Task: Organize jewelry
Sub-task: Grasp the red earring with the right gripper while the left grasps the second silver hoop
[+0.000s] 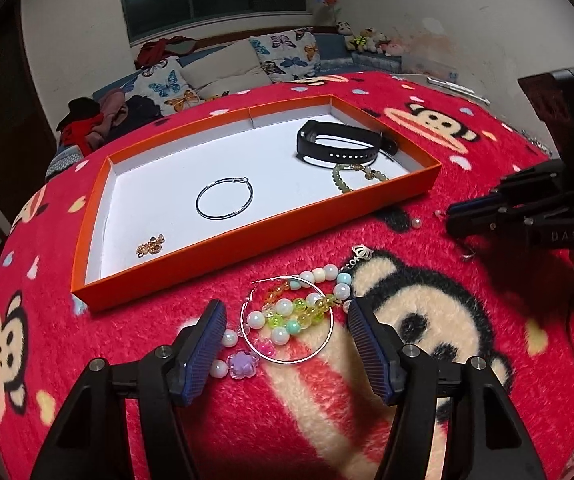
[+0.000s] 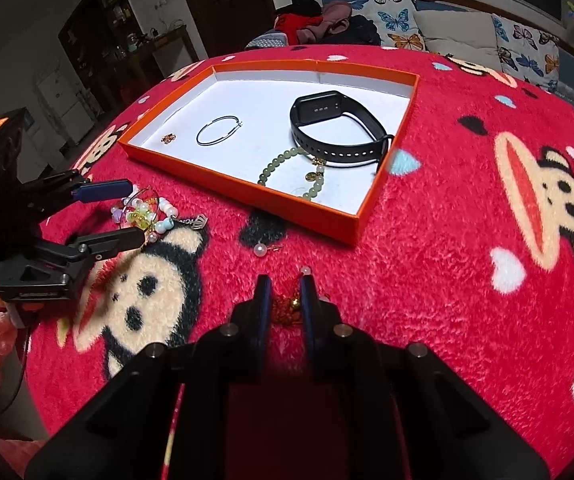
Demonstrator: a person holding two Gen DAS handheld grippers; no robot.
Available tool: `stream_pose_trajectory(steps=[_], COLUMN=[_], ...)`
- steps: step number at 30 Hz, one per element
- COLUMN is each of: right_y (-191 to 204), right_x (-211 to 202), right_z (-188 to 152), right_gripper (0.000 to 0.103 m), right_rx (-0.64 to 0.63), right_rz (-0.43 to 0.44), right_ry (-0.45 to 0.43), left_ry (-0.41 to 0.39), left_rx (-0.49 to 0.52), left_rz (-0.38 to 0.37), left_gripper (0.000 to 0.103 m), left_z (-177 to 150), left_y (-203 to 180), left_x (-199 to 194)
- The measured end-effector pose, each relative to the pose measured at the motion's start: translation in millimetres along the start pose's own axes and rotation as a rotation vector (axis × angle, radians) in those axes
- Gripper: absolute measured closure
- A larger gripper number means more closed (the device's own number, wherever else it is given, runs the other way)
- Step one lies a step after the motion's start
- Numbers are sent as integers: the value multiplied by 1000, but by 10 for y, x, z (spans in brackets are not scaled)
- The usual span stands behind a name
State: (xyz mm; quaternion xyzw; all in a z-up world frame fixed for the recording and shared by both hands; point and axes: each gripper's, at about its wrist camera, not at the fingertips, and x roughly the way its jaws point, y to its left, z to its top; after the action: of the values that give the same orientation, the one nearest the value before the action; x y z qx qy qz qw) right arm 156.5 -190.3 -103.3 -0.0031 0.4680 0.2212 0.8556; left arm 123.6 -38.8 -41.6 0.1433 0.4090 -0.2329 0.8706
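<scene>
An orange tray [image 1: 247, 236] [image 2: 311, 216] with a white floor holds a black watch band [image 1: 339, 144] [image 2: 339, 132], a green bead bracelet [image 1: 351, 174] [image 2: 287, 168], a dark hoop earring [image 1: 225, 202] [image 2: 219, 130] and a small gold charm [image 1: 151, 246] [image 2: 168, 138]. My left gripper [image 1: 285, 320] [image 2: 135, 212] is open, its fingers either side of a colourful bead bracelet [image 1: 307, 308] [image 2: 147, 212] and a silver hoop [image 1: 287, 320] on the blanket. My right gripper [image 2: 285, 284] [image 1: 453, 216] is shut on a red knotted charm [image 2: 287, 308] with a gold bell.
A pearl earring [image 2: 261, 249] [image 1: 417, 222] lies on the red monkey-print blanket [image 2: 447, 260] between the tray and my right gripper. A small silver ring [image 1: 467, 256] lies by the right gripper. A sofa with butterfly cushions [image 1: 283, 54] stands behind.
</scene>
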Motion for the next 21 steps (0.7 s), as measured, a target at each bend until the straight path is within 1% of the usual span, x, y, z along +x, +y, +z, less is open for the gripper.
stream_pose_trajectory(steps=[8,10,11,15,21], right_y=[-8,-9,-9,-11,-13], right_x=[11,12,16,21,10], right_z=[1,5,5,13,21], right_gripper=[88,88,88,88,88], right_rx=[1,1,1,1,-3], right_rz=[3,3,3,3,0], right_ry=[3,4,6,7,3], left_ry=[10,7,7,0,-20], left_rx=[70,82,84,87,83], left_rz=[-2,-6,-9,-17,-5], left_gripper=[43,43,43,50,51], left_z=[-43,-47,-45,-42,-49], left_y=[-15,-21,-17,-8,-19], left_x=[53,62,67,84,52])
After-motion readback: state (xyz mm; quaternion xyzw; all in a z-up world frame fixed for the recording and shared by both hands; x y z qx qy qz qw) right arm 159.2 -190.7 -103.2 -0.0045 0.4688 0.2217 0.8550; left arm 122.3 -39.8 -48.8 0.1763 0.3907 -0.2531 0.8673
